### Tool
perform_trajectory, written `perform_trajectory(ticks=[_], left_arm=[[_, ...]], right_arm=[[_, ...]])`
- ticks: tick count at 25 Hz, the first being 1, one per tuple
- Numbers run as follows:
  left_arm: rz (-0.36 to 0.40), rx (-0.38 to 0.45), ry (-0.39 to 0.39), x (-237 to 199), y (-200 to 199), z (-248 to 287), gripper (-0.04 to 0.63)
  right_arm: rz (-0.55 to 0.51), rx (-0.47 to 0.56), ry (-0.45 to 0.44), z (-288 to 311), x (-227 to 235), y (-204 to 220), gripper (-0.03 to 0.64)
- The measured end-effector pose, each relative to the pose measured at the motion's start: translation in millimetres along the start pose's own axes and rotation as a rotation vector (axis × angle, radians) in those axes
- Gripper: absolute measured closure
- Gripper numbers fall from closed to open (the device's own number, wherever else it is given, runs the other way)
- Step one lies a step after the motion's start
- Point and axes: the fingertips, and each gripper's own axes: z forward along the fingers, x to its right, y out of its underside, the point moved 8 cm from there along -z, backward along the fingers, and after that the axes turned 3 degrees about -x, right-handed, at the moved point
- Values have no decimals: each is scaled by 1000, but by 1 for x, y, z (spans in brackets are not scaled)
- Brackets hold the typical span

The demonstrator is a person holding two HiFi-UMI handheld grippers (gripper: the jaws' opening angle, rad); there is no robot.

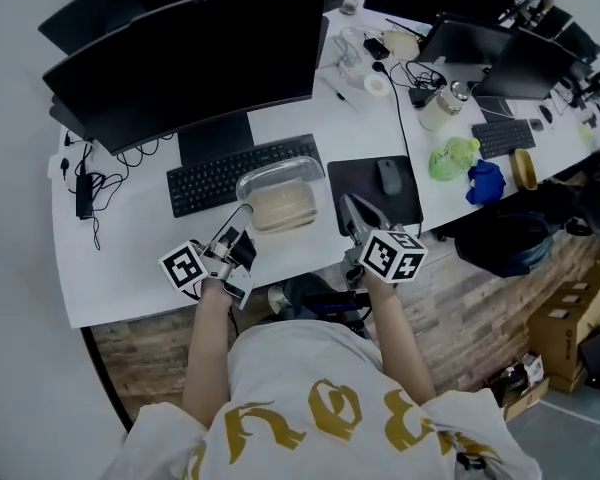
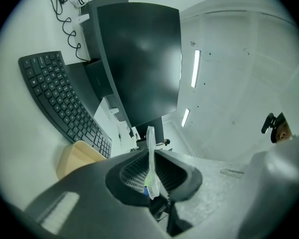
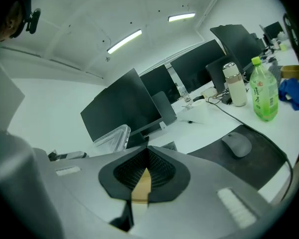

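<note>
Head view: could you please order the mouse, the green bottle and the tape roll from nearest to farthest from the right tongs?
1. Mouse, just right of the right tongs.
2. Green bottle, farther right.
3. Tape roll, far right, by the desk edge.

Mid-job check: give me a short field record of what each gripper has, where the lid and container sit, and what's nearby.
left gripper: shut on the thin edge of the clear lid
right gripper: shut on a tan edge, apparently the wall of the tan container
clear lid: tilted up over the tan container, not seated
tan container: on the white desk, just in front of the keyboard
mouse: on the mouse pad, right of the container, untouched
contents: cannot tell
</note>
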Motion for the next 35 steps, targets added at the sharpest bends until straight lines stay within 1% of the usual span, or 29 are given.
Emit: perform_trajectory(ticks=[4,10,15,19,22,23,26,30,35], left_arm=[[6,0,0,4,-1,-1,561],[22,11,-2,7,-3,-4,561],[22,19,-7,5,-2,-6,561],[47,3,-26,6,1,-6,561],[43,1,-27,5,1,-5,561],[49,-3,-31,5,2,-5,561],[106,-38,-62,-1,1,-6,561],[68,-34,-51,2,3,-1,561],[50,-33,-46,-1,1,1,561]], right_arm=[[-17,5,4,-2,-2,-3,592],[-69,5,-22,-4,-9,-3,592],[-62,-1,-23,-6,-6,-2,592],[-67,-15,-31,-6,-6,-2,592],[-75,-16,-53,-6,-8,-1,592],[-79,-16,-60,-6,-8,-1,592],[-93,-20,-66,-6,-9,-1,594],[-87,-26,-60,-5,-7,-1,592],[-84,-29,-50,-4,-4,-2,592]])
